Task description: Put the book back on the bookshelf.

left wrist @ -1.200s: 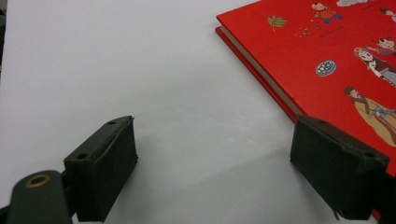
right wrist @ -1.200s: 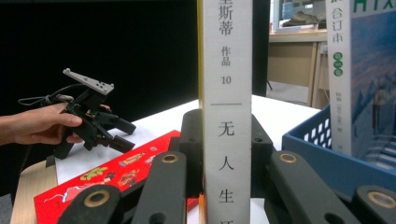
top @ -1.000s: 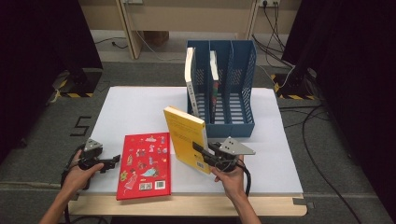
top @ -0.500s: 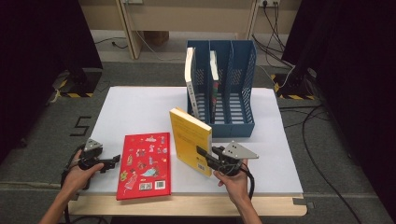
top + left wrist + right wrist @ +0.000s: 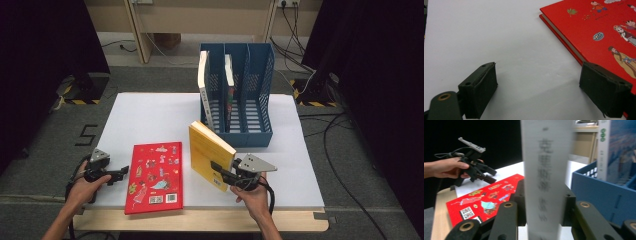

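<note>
A yellow book (image 5: 210, 152) stands on edge on the white table (image 5: 150, 120), tilted, in front of the blue file rack (image 5: 265, 135). My right gripper (image 5: 220, 170) has the book's spine (image 5: 544, 170) between its pads, which touch it on both sides; the jaws have just been opening a little. A red picture book (image 5: 155, 175) lies flat at the front left. My left gripper (image 5: 119, 175) rests on the table left of the red book (image 5: 599, 30), open and empty (image 5: 539, 92).
The rack has three slots. A white-spined book (image 5: 203, 95) leans in its left slot and a second book (image 5: 228, 85) stands in the middle one. A person's left hand (image 5: 446, 167) holds the other gripper. The table's wooden front edge (image 5: 200, 220) is near both hands.
The yellow book and my right gripper have shifted a little to the right, and the book leans more. The left gripper and the red book have not moved.
</note>
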The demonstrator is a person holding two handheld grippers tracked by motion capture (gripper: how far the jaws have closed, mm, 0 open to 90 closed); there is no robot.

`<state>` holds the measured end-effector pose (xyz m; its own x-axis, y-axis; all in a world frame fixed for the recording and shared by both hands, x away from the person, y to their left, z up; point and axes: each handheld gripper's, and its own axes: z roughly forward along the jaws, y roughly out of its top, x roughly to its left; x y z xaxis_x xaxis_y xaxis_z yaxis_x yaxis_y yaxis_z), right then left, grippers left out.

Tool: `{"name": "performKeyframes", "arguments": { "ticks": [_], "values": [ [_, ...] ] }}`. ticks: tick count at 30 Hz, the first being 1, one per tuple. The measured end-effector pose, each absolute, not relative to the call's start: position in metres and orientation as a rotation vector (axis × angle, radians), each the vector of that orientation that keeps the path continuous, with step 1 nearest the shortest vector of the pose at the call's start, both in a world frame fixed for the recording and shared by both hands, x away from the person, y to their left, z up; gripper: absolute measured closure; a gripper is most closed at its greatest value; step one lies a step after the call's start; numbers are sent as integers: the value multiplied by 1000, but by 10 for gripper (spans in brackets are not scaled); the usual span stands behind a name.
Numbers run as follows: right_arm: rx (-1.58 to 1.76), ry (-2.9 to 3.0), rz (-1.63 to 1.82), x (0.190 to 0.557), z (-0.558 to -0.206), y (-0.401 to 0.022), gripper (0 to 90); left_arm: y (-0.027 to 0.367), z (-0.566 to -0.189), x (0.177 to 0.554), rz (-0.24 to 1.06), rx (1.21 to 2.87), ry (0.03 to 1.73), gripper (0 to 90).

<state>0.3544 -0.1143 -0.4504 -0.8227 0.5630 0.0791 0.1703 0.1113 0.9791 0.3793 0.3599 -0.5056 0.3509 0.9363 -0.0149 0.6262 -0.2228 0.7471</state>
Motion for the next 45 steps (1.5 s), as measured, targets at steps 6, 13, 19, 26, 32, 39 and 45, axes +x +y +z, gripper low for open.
{"name": "performKeyframes", "arguments": {
  "ticks": [6,13,19,26,32,39,45],
  "values": [
    [714,2090,1757,355,-451,-107,666,360,-506,379,593,1947,1359,134],
    [732,2070,1786,360,-449,-100,666,360,-506,379,593,1947,1359,134],
    [744,2063,1795,363,-449,-96,674,360,-506,379,593,1949,1358,134],
    [768,2044,1813,364,-450,-94,735,360,-506,379,593,1947,1358,134],
    [836,1993,1896,367,-449,-95,755,360,-506,379,592,1946,1359,134],
    [786,1937,1905,360,-427,-105,756,360,-506,379,593,1947,1359,133],
    [800,1863,1909,356,-410,-126,756,360,-506,379,593,1947,1359,133]
  ]
}}
